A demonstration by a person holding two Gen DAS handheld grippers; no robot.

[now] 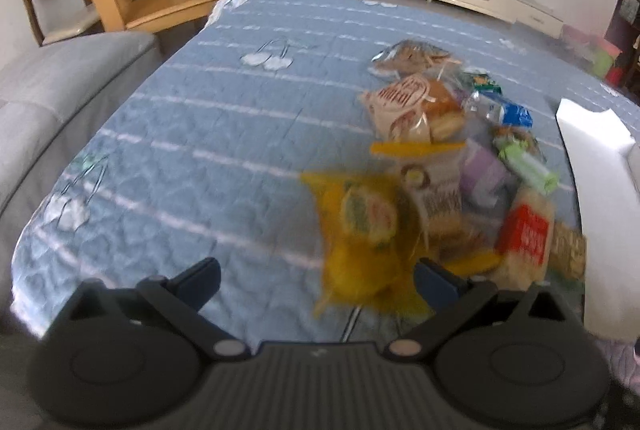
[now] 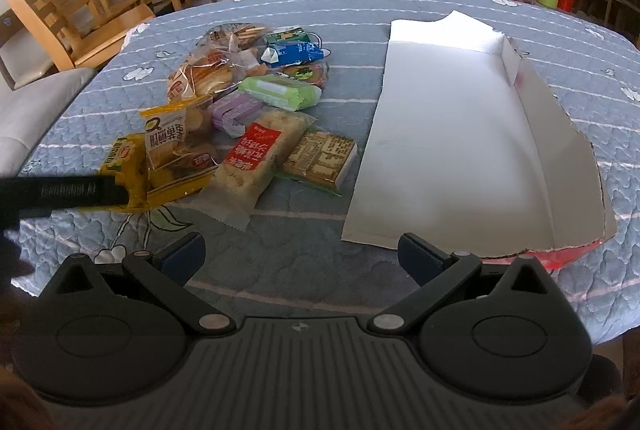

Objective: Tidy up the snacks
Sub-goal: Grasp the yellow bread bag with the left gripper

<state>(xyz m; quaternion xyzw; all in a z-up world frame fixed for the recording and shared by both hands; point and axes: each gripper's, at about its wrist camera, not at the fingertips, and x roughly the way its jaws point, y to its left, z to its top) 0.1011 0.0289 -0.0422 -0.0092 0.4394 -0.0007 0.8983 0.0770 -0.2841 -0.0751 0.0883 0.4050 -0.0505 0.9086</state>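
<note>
Claw arms spread wide, the left claw (image 1: 316,280) hovers low over a blue quilted surface (image 1: 180,134), its right finger just in front of a yellow snack pouch with a round green-and-red label (image 1: 360,226); nothing sits between its fingers, and the view is smeared with motion blur. From the right wrist view, that left claw enters at the left edge as a dark bar touching the same yellow pouch (image 2: 124,166). Beside the pouch lies a clear bag of small cakes with a yellow band (image 2: 180,146), and behind it a clear bag of brown buns (image 2: 200,74). Next comes a small lilac packet (image 2: 234,110), a long pale rice-cracker pack with a red label (image 2: 256,158), a light green wrapped packet (image 2: 280,92) and a blue-and-white packet (image 2: 294,54), all heaped together and touching. A flat tan box printed with text (image 2: 320,158) lies at the pile's right side, close to a shallow white cardboard tray (image 2: 452,134), which holds no snacks. The right claw (image 2: 300,256) is likewise wide open and gripping nothing, poised above the surface near the tray's front edge.
</note>
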